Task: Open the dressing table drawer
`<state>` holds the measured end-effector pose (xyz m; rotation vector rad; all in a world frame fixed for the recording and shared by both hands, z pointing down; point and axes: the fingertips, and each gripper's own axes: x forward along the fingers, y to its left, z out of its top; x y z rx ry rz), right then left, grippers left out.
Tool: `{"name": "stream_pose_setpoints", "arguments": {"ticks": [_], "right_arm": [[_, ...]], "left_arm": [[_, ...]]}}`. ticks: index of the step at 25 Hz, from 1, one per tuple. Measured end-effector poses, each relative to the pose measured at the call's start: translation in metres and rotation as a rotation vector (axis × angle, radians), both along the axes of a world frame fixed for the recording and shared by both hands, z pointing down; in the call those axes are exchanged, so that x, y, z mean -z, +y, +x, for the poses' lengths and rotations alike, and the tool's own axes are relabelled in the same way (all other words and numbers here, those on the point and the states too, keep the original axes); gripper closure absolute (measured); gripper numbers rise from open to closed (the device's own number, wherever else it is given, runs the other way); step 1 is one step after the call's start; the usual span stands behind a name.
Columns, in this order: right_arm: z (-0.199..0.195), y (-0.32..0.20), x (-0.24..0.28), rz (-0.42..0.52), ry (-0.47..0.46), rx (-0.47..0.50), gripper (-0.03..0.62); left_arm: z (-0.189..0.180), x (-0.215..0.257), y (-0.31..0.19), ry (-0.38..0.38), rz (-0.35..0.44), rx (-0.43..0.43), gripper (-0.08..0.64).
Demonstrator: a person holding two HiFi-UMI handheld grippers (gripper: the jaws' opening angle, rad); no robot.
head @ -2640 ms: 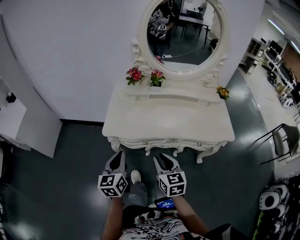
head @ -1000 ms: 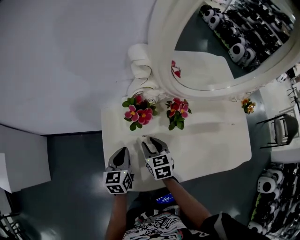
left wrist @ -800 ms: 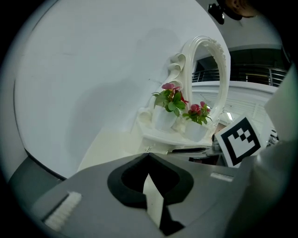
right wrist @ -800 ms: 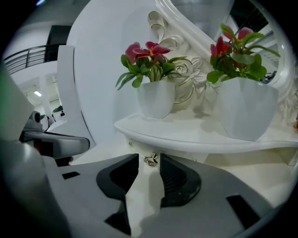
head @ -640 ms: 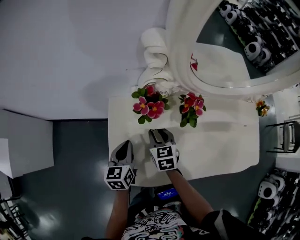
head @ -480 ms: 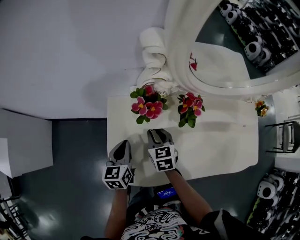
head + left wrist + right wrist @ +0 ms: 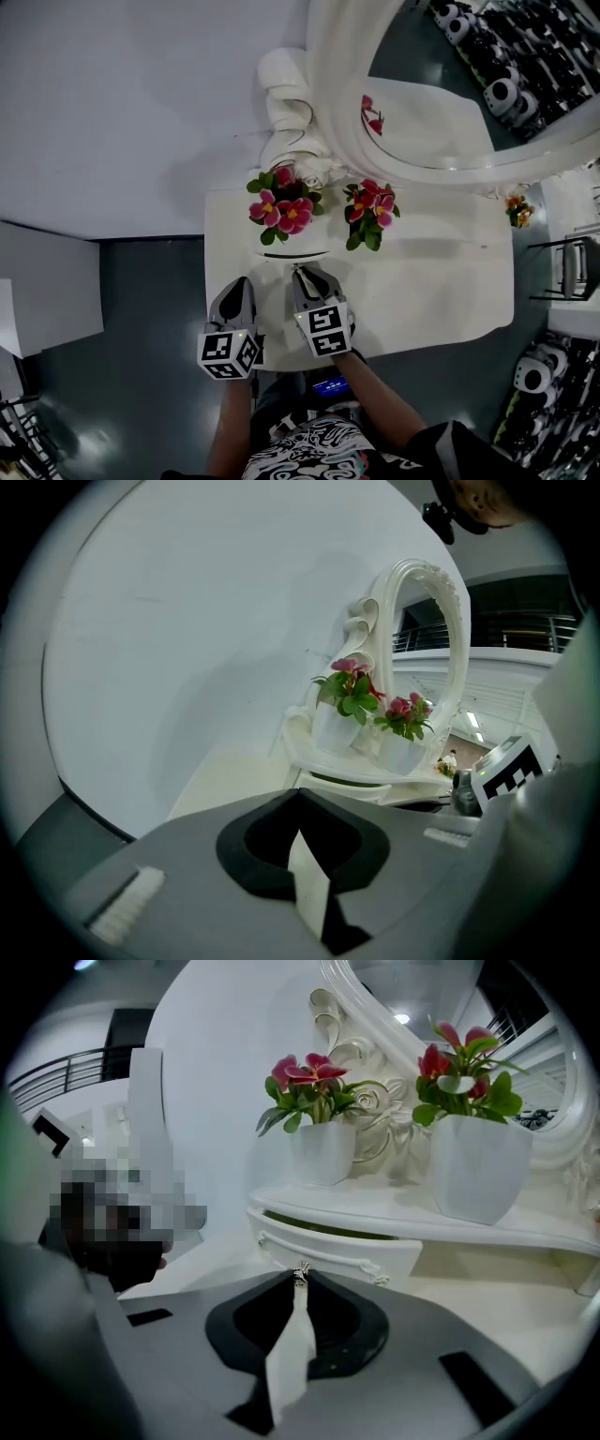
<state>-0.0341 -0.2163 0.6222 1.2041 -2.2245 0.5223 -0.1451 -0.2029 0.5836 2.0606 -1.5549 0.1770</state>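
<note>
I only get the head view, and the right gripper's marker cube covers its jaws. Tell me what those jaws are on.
Observer: The right gripper has its jaws closing, with the small drawer knob between their tips.
Operator: Describe the drawer front.
Observer: The drawer front sits under the shelf, with a thin dark gap between the two, so it looks barely open at most.
Operator: Report the left gripper's jaws.
Observer: The left gripper has its jaws together, with nothing between them.
</note>
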Motion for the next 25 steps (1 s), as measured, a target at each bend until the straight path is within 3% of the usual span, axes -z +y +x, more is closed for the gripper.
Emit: {"name": "stream_pose_setpoints", "arguments": {"ticks": [2,5,8,25], "right_arm": [[0.003,0.004,0.0,0.001,-0.009,-0.017,0.591],[0.008,0.002,-0.001,0.0,-0.061,-0.061,0.589],[0.005,-0.004,-0.003,-0.011,-0.104,-0.063,0.482],[-0.006,0.023,-0.009,-0.038,-0.057,0.042,0.509]], "left_arm": [[-0.001,-0.001,0.003,-0.001,-0.005,0.004,0.558],[0.0,-0.004,0.007,-0.003,-0.012,0.007,0.558],[0.001,-0.005,0.01,-0.003,-0.015,0.011,0.558],[0.004,-0.007,0.01,0.002,-0.021,0.027,0.558]]}}
